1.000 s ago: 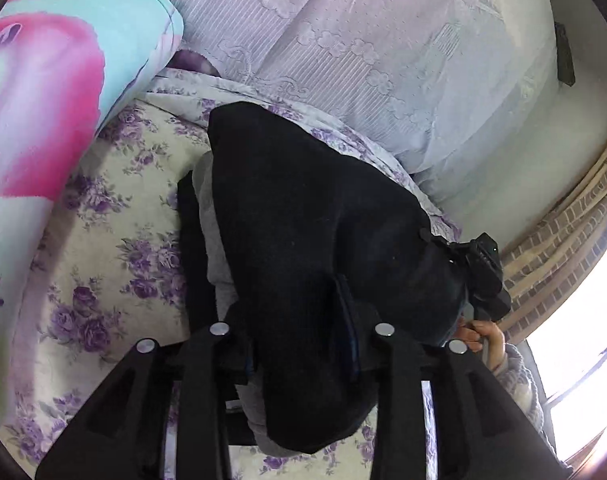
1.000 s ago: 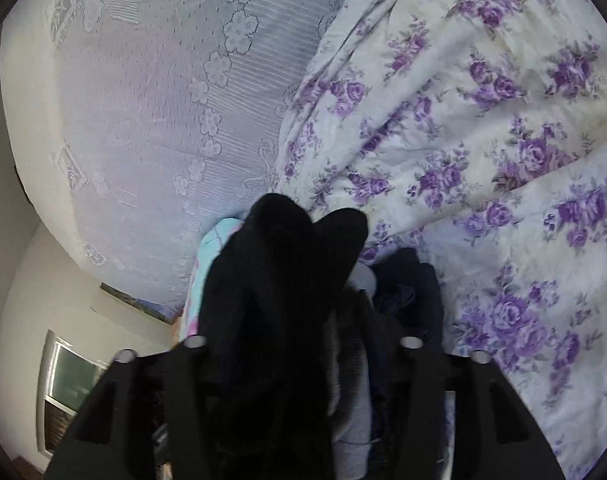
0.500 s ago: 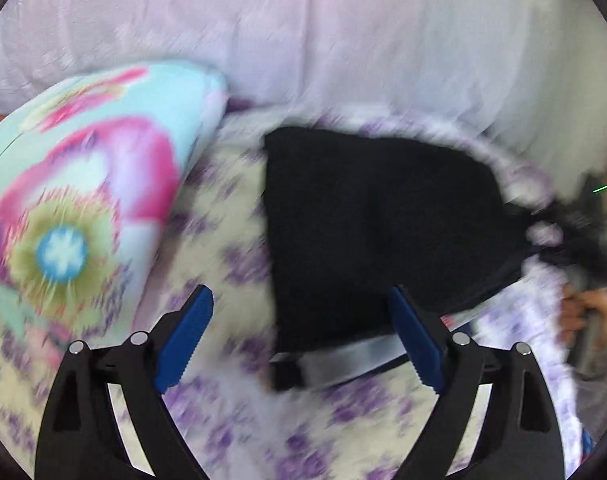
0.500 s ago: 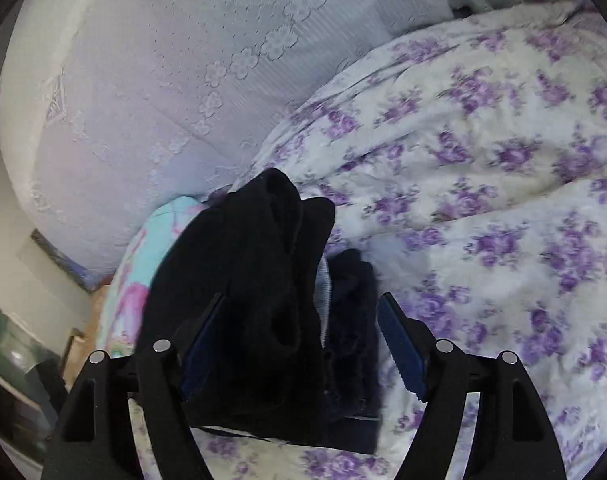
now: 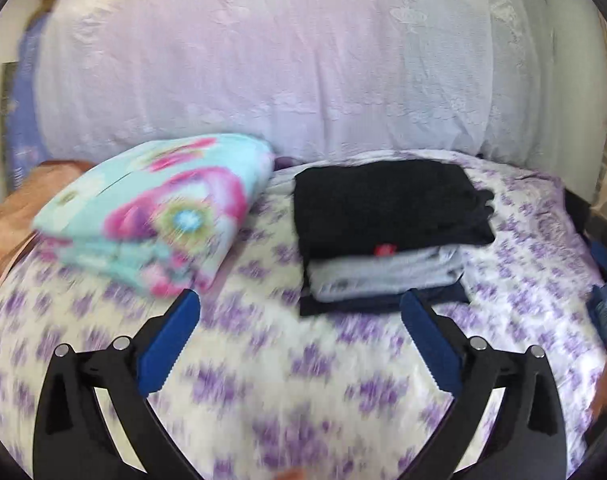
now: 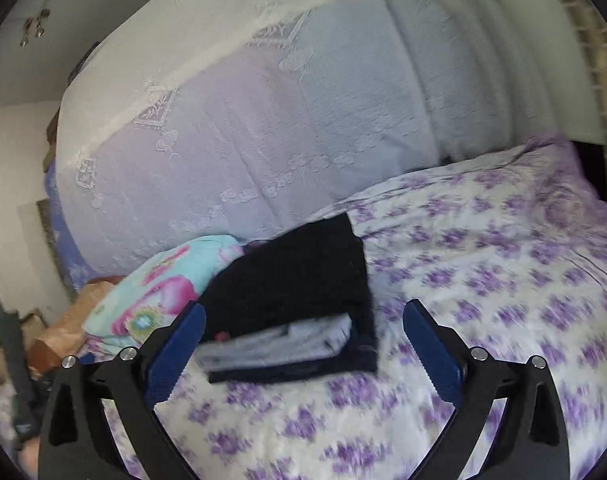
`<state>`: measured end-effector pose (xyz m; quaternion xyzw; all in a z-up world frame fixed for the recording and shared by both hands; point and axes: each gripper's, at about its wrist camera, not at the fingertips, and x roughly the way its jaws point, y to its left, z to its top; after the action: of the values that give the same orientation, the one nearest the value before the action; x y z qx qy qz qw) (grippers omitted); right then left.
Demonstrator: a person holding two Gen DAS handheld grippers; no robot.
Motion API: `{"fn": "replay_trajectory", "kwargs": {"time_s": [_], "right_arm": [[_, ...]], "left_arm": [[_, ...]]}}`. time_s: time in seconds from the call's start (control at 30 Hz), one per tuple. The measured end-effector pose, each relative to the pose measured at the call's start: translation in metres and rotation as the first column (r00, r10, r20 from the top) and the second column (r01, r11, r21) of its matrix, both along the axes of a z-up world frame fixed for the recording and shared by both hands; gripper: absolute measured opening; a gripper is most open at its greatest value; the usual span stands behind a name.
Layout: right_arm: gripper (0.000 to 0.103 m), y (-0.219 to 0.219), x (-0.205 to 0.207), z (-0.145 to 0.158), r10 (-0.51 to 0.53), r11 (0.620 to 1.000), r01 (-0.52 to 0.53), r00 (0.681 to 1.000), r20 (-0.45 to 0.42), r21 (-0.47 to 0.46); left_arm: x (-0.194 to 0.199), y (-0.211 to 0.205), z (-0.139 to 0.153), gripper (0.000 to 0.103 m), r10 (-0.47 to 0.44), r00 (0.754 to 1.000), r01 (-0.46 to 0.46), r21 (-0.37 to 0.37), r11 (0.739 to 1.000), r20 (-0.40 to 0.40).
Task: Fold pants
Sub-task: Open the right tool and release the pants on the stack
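The folded black pants (image 5: 387,204) lie on top of a stack of folded clothes, over a grey garment (image 5: 383,276) and a dark one, on the purple-flowered bed cover (image 5: 287,384). The stack also shows in the right wrist view (image 6: 299,280). My left gripper (image 5: 299,320) is open and empty, just in front of the stack and apart from it. My right gripper (image 6: 303,328) is open and empty, with the stack's near edge showing between its blue pads (image 6: 431,348).
A folded turquoise and pink flowered blanket (image 5: 159,212) lies left of the stack, and it shows in the right wrist view (image 6: 159,292). A large white lace-covered headboard or pillow (image 5: 263,68) rises behind. A wooden blind (image 6: 591,80) is at the right.
Both grippers let go of the black pants, opened and pulled back. The pants now rest on top of the stack.
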<state>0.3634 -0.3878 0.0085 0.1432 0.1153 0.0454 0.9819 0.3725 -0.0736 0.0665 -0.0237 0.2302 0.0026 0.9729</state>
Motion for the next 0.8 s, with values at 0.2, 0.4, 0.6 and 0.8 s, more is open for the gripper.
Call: {"fn": "replay_trajectory", "kwargs": {"time_s": [0.2, 0.4, 0.6, 0.8], "right_arm": [[0.1, 0.034, 0.003, -0.012, -0.064, 0.992, 0.055, 0.995, -0.08, -0.109], [0.1, 0.031, -0.023, -0.014, -0.046, 0.996, 0.046, 0.999, 0.003, -0.082], [0.1, 0.036, -0.009, -0.012, -0.027, 0.997, 0.026, 0.999, -0.021, -0.074], [0.1, 0.036, 0.02, 0.014, -0.096, 0.992, 0.094, 0.995, -0.017, -0.083]], "left_arm": [[-0.017, -0.006, -0.025, 0.098, 0.092, 0.994, -0.093, -0.014, 0.996, -0.066], [-0.03, -0.011, -0.026, 0.098, 0.068, 0.998, -0.068, 0.011, 0.998, -0.012], [-0.031, -0.027, -0.004, 0.098, 0.031, 0.999, -0.031, 0.011, 0.999, 0.039], [-0.014, -0.029, 0.031, 0.098, 0.052, 0.993, -0.046, -0.058, 0.997, 0.103]]}}
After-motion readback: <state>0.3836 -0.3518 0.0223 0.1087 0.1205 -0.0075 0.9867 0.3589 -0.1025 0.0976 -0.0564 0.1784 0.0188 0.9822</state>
